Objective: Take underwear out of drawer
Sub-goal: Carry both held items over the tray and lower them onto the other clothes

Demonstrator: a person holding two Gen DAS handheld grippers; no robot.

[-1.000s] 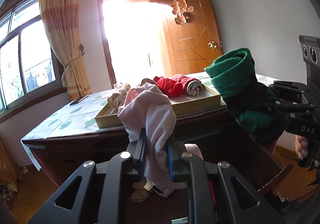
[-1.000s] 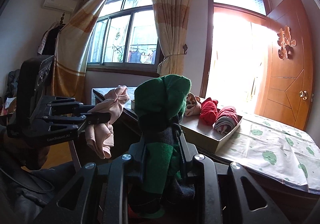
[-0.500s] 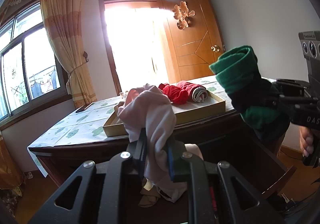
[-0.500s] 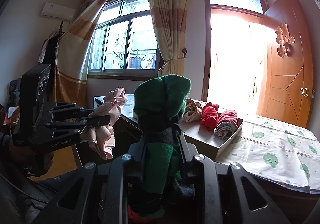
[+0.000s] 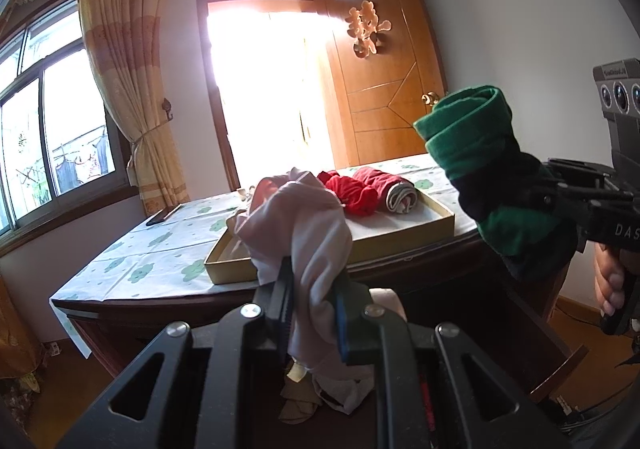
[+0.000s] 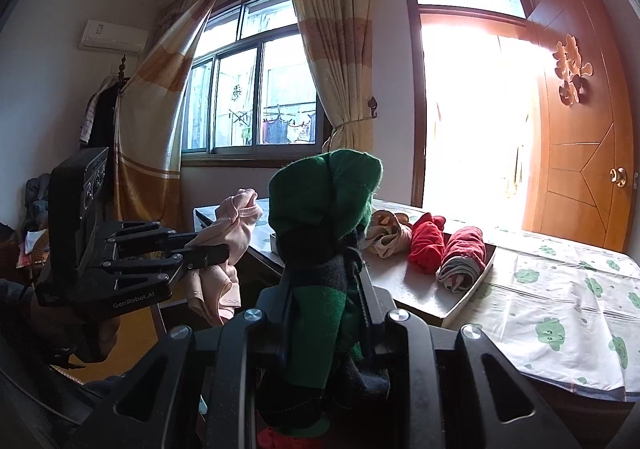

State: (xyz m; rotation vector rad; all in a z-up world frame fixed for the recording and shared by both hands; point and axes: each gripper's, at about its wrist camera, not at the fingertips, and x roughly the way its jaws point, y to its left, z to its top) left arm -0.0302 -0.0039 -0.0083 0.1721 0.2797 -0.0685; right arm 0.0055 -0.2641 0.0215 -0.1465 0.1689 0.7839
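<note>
My left gripper (image 5: 312, 289) is shut on a pale pink underwear (image 5: 304, 225), which hangs bunched above the open dark wooden drawer (image 5: 560, 365). From the right wrist view the same pink underwear (image 6: 234, 233) shows pinched in the left gripper (image 6: 208, 251) at the left. My right gripper (image 6: 326, 289) is shut on a rolled green and black underwear (image 6: 324, 217), held up in the air; it appears as the green roll (image 5: 476, 145) at the right of the left wrist view. More garments (image 5: 332, 389) lie in the drawer below.
A shallow yellow box (image 5: 400, 237) on the table holds a beige, a red (image 6: 426, 249) and a red-and-grey rolled garment (image 6: 460, 261). A clover-print cloth (image 6: 560, 301) covers the table. A wooden door (image 6: 584, 129) stands open behind; a person's hand (image 5: 608, 281) grips the right handle.
Both grippers have risen a little with their garments, so the table and box sit lower in both views. The grips are unchanged.
</note>
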